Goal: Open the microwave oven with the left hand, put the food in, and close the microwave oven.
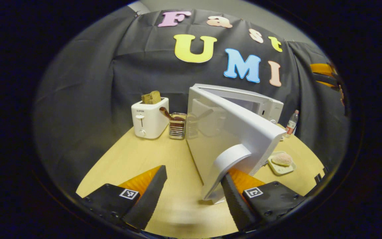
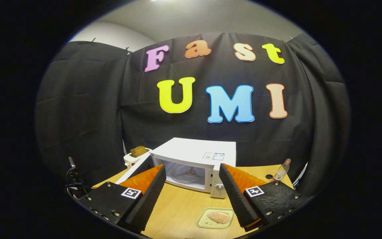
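Note:
The white microwave (image 1: 260, 104) stands at the back of the wooden table with its door (image 1: 230, 129) swung wide toward me. The door's white handle (image 1: 229, 159) lies just inside the right finger (image 1: 237, 199) of my left gripper (image 1: 194, 173), which is open; the other finger stands well apart from it. In the right gripper view the microwave (image 2: 194, 152) shows its open cavity and turntable (image 2: 187, 173). My right gripper (image 2: 191, 167) hangs open and holds nothing, above the table. The food (image 2: 219, 217), a pale bun, rests on a small plate (image 2: 206, 221) in front of the microwave, also food (image 1: 282, 159).
A white toaster (image 1: 149, 119) with bread in it and a wire utensil holder (image 1: 177, 126) stand left of the microwave. A plastic bottle (image 2: 282, 170) stands at the back right. Bare tabletop (image 1: 138, 159) lies left of the open door.

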Tool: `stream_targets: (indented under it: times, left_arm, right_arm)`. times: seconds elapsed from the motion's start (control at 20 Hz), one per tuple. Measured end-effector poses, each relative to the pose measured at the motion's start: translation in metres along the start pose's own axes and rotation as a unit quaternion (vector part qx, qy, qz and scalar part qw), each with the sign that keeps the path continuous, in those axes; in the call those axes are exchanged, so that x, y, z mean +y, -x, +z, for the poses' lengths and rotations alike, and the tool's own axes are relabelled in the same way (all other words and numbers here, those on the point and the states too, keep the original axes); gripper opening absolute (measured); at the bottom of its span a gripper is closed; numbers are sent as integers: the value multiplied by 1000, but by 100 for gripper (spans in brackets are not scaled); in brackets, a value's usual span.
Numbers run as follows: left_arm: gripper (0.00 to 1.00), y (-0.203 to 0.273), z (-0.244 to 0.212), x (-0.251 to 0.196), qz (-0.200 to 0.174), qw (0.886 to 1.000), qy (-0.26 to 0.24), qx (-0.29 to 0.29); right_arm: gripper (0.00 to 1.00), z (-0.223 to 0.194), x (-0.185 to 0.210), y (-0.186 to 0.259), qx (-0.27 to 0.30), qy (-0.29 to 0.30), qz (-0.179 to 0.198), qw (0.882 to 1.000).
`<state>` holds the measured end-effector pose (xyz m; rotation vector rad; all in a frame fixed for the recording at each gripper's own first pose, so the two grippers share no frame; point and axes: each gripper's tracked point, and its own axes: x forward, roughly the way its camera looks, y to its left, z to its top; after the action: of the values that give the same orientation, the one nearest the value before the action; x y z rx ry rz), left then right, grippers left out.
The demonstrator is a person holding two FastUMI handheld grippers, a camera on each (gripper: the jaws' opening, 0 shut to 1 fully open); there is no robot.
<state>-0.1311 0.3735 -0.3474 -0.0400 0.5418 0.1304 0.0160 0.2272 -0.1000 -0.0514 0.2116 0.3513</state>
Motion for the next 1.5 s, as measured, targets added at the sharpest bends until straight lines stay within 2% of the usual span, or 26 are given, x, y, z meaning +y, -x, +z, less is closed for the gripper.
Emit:
stream_targets:
  times: [0.4, 0.55, 0.8, 0.9, 1.0, 1.05, 1.1, 1.15, 1.25, 1.3, 1.35, 1.4, 1.5]
  left_arm:
    - [100, 1, -3, 23, -12, 1000, -4, 15]
    - [100, 18, 3, 32, -19, 1000, 3, 11]
    - [100, 54, 20, 52, 38, 998, 38, -16]
    - [97, 71, 34, 41, 56, 996, 51, -39]
    - [100, 84, 44, 30, 73, 994, 60, -51]
    - [94, 91, 53, 19, 77, 993, 62, -61]
    - [97, 97, 64, 9, 80, 992, 59, -73]
    - [94, 104, 77, -3, 83, 992, 55, -83]
    - [97, 113, 104, -34, 82, 989, 48, -109]
    - [94, 115, 119, -51, 77, 988, 47, -123]
    - [99, 118, 133, -67, 72, 987, 44, -137]
    - [99, 118, 145, -82, 68, 986, 39, -147]
    - [96, 120, 161, -109, 62, 985, 25, -157]
  right_arm:
    - [98, -7, 6, -4, 15, 7, 3, 1000]
    - [98, -11, 2, -3, 20, 8, 7, 1000]
    - [98, -23, -11, -8, 36, 9, 31, 999]
    - [98, -29, -25, -14, 43, 13, 40, 998]
    - [98, -42, -39, -22, 57, 24, 55, 997]
    - [98, -55, -44, -28, 72, 32, 68, 995]
    - [98, -70, -51, -32, 92, 40, 82, 992]
    - [98, -91, -60, -36, 118, 47, 90, 988]
    - [98, -137, -81, -46, 179, 53, 102, 977]
    - [98, -159, -92, -50, 216, 56, 102, 970]
    - [98, -185, -99, -53, 250, 58, 107, 961]
    - [99, -204, -104, -55, 275, 58, 110, 953]
    - [99, -236, -115, -58, 319, 63, 116, 938]
